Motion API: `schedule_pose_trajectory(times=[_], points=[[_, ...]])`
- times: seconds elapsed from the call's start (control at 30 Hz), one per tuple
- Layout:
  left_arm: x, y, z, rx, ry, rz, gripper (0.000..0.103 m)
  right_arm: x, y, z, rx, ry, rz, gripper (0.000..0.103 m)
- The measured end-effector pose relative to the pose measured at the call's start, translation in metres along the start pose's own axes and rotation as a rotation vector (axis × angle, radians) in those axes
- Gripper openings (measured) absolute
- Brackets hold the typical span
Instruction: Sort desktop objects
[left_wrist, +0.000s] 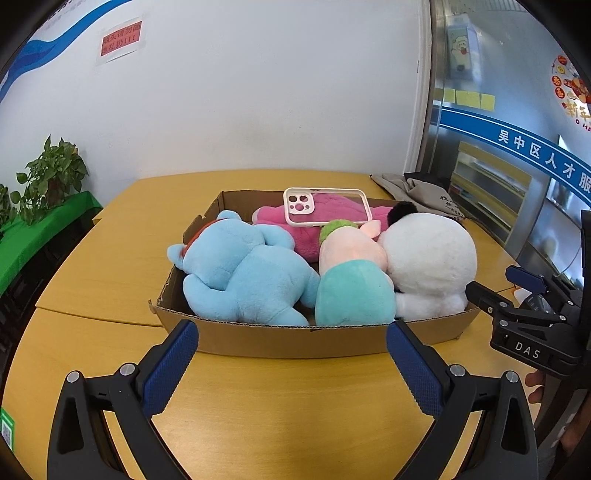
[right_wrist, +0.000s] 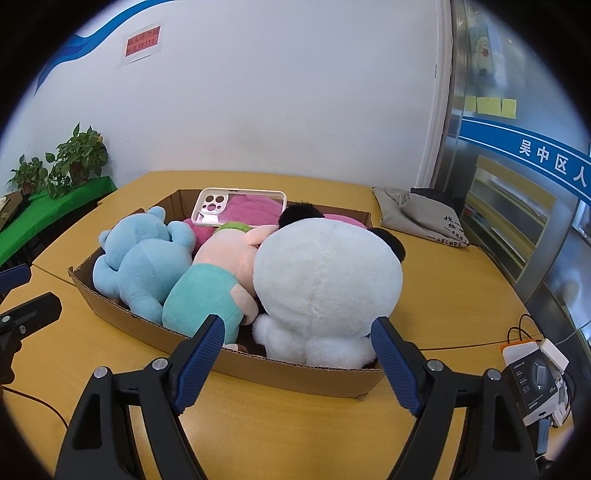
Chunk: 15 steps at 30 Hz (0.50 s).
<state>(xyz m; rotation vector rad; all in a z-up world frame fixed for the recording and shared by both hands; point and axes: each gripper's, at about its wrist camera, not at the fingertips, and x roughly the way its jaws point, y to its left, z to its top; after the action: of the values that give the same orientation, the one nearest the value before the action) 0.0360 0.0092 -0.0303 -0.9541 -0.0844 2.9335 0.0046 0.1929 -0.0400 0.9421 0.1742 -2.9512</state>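
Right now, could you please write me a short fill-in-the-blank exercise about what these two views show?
1. The soft toys lie in a shallow ____ box.
2. The phone case rests on the ____ toy.
3. The white toy has ____ ears.
4. The left gripper and the right gripper both hold ____.

Missing words: cardboard; pink; black; nothing

Plush toys (left_wrist: 247, 269) (four) fill cardboard box (left_wrist: 295, 339).

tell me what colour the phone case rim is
Pale pink, almost cream, around a clear back; the phone case shows best in the left wrist view.
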Motion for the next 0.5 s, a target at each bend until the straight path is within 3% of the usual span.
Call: schedule_pose_trajectory(times=[0.5], points=[[0.0058, -0.0002, -0.0046, -0.014, 0.019, -0.005, 0.103, -0.0032, -0.0067, -0.001, 0.024, -0.008, -0.003, 0.081]])
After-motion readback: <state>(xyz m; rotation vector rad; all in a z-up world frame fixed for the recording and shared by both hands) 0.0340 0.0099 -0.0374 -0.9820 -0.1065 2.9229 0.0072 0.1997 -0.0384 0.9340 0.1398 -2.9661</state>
